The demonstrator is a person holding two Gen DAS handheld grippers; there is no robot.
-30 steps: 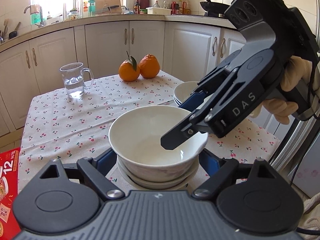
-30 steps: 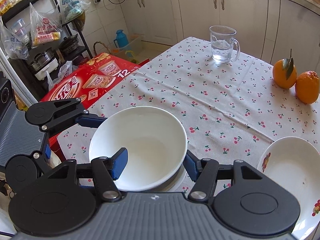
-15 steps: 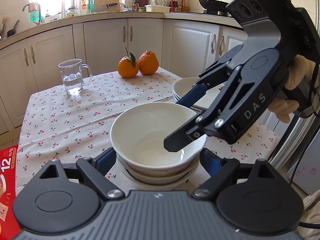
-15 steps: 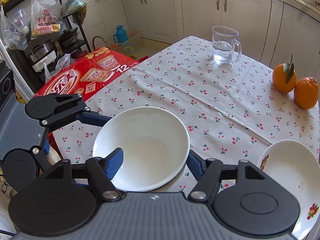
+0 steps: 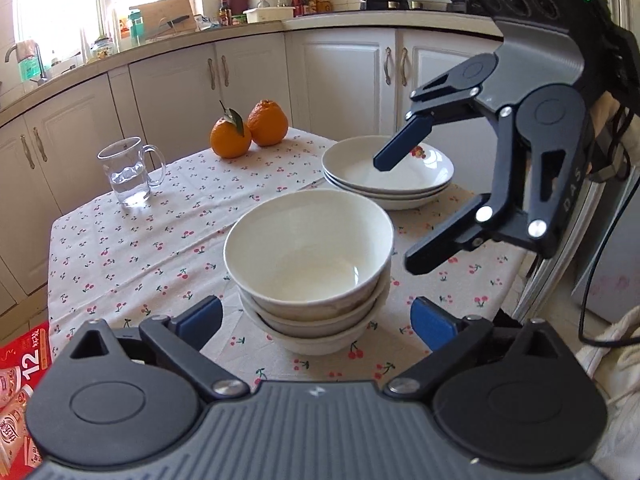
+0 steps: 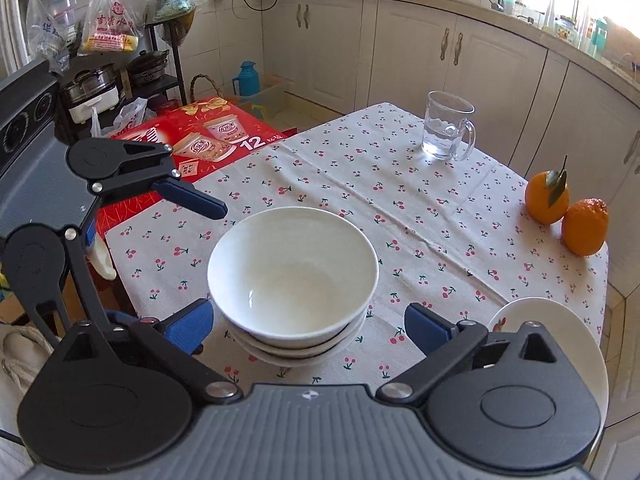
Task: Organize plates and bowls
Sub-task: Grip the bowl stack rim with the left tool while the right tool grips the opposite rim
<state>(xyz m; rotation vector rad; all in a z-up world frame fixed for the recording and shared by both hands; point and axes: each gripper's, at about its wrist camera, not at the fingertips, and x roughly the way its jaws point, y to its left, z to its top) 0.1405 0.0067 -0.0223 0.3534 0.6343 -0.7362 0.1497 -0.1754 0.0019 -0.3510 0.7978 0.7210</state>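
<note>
Left wrist view. Item: stack of 3 white bowls [image 5: 310, 256], nested upright, standing on the cherry-print tablecloth [image 5: 132, 240] near the table's front edge. The left gripper [image 5: 316, 322] straddles the stack's base; its blue fingers [image 5: 200, 318] stand clear of the bowls on both sides, and the jaws are opening, with the stack between them but not pressed. Item: stack of 3 shallow white plates [image 5: 388, 172] with a red flower print, behind and to the right of the bowls, apart from them. The right gripper [image 5: 404, 208] hangs to the right of the bowls, partly over the plates; its jaws are opening, spread wide, with nothing between them. Item: 1 glass mug [image 5: 128, 172] holding some water, far left on the table. Item: 2 oranges [image 5: 248, 130], touching, 1 with a leaf, at the table's far edge. White cabinets [image 5: 168, 92] run behind the table.

Right wrist view. The bowl stack [image 6: 294, 276] sits centred between the right gripper's [image 6: 308, 324] blue fingers [image 6: 426, 326], which touch neither side. The left gripper [image 6: 200, 256] reaches in from the left, its upper finger just above the tablecloth beside the bowls' rim. The plates [image 6: 560, 320] show only as a white rim at lower right, partly hidden by the gripper body. The glass mug [image 6: 446, 132] stands at the far side, the 2 oranges [image 6: 566, 210] at the right edge. Item: 1 red carton [image 6: 200, 136] marked 12, beyond the table on the left.
</note>
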